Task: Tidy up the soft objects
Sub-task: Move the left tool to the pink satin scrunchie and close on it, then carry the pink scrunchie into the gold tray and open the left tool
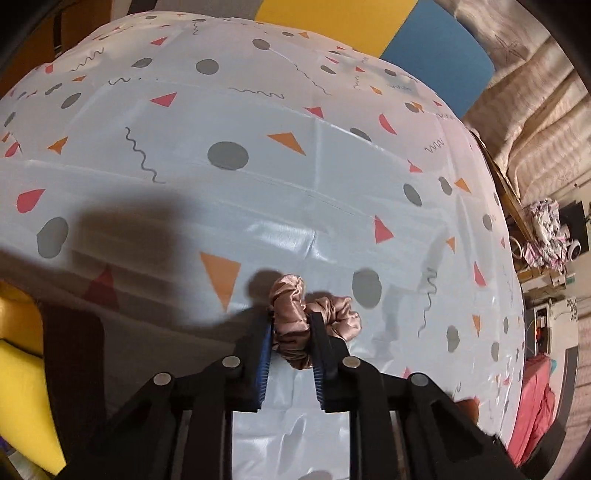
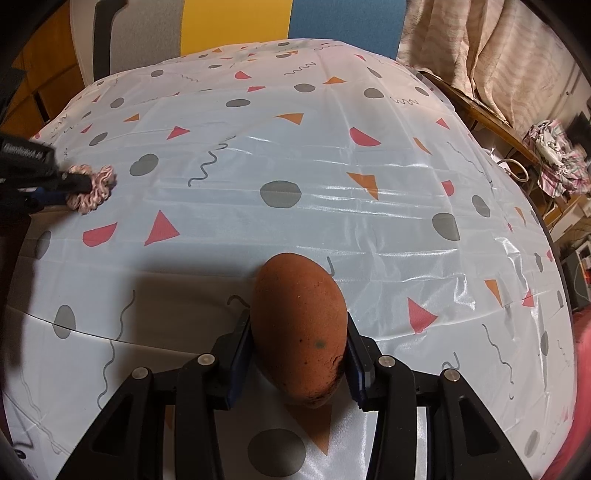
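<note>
**On the patterned cloth: two grippers, two soft items**

On the table, a glossy pale cloth (image 2: 332, 206) printed with grey dots, red and orange triangles and squiggles covers the whole work surface.

Left gripper (image 1: 291, 321): angled steeply down toward the cloth, black fingers with blue pads. Pads pinch a scrunchie (image 1: 295, 314), satin, dusty pink, bunched between them; a loop of it spills out past the right finger and lies on the cloth. From the right wrist view the same gripper (image 2: 79, 184) enters at the far left edge, the scrunchie (image 2: 98, 186) at its tip and touching the cloth.

Right gripper (image 2: 299, 332): also pitched steeply down, near the front edge of the table. Fingers closed on both sides of a sponge (image 2: 299, 328), egg-shaped, rust-brown, with dark specks and a worn lower end. Narrow end points toward the camera; rounded end points away, over the cloth.

The two items sit well apart, scrunchie to the left, sponge at centre front.

Containers: cannot tell of any on the cloth.

Surroundings: yellow and blue panels (image 2: 236, 22) behind the table; beige curtain (image 2: 498, 55) at right; crumpled clothing (image 2: 554, 155) on a side surface.
</note>
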A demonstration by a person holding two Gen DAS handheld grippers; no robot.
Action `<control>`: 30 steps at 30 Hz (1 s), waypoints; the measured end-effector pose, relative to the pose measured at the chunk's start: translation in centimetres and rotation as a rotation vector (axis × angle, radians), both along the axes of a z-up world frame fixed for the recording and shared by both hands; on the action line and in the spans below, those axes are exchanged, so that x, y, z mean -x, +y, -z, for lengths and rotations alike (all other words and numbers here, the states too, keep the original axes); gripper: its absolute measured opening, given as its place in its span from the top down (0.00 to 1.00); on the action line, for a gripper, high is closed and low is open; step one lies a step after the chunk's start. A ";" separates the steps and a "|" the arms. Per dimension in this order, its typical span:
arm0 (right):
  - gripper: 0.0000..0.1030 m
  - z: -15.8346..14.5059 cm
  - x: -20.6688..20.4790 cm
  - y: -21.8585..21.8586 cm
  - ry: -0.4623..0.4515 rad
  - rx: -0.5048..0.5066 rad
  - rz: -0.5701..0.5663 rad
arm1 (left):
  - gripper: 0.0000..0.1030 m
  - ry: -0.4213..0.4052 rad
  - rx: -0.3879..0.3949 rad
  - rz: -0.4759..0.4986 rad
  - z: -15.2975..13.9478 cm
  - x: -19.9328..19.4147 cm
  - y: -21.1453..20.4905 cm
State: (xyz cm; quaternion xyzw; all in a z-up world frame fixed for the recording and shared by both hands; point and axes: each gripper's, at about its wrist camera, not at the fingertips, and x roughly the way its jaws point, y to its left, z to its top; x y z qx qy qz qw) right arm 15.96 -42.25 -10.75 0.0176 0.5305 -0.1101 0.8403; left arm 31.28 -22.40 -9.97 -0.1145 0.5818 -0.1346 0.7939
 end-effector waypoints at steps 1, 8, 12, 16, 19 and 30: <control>0.56 0.0 0.0 -0.1 0.000 -0.002 0.001 | 0.83 -0.010 -0.013 0.013 -0.2 0.4 -0.1; 0.56 0.0 -0.1 -0.2 -0.002 -0.012 0.001 | 0.83 -0.090 -0.052 0.133 -2.3 6.4 -0.1; 0.55 0.1 -0.1 -0.4 -0.006 -0.024 0.004 | 0.83 -0.130 -0.067 0.229 -3.3 11.1 0.0; 0.54 0.1 0.0 -0.7 -0.012 -0.049 0.017 | 0.83 -0.159 -0.085 0.311 -3.3 16.4 -0.1; 0.54 0.2 0.1 -0.8 -0.016 -0.069 0.026 | 0.83 -0.206 -0.125 0.367 -3.0 19.6 -0.3; 0.51 0.1 0.2 -0.4 -0.029 -0.034 0.019 | 0.83 -0.315 -0.147 0.369 0.1 22.3 0.0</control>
